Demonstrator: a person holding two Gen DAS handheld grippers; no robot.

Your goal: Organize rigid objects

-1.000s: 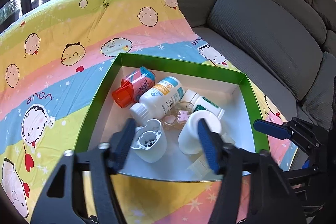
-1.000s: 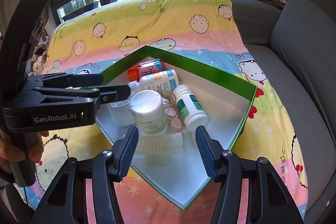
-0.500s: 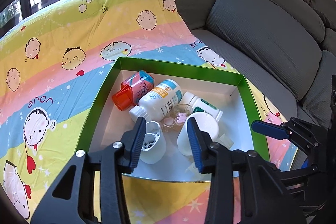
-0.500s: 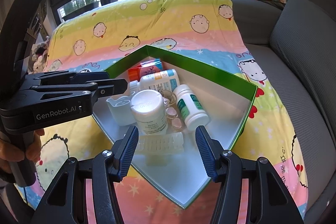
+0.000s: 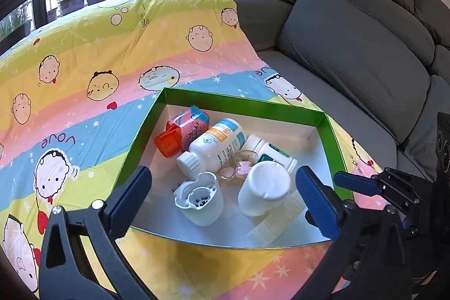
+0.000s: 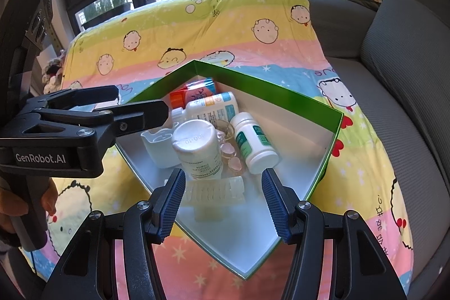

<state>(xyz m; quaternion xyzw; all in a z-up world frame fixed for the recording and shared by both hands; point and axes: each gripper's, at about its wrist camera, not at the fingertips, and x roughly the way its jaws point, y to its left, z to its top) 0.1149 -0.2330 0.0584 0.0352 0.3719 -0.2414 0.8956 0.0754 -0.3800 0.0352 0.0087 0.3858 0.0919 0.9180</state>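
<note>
One green box (image 5: pixel 327 131); four bottles inside, both grippers spread

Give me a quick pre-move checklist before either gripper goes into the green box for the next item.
1. Left gripper open, holding nothing: ok.
2. Right gripper open, holding nothing: ok.
3. Both grippers apart from each other: ok.
4. Green box flat on the blanket: ok.
5. White cup free to grasp, nothing on top of it: ok.
6. Large white bottle clear of its neighbours: not ok, the clear comb-like piece and pink trinkets crowd its base.
</note>
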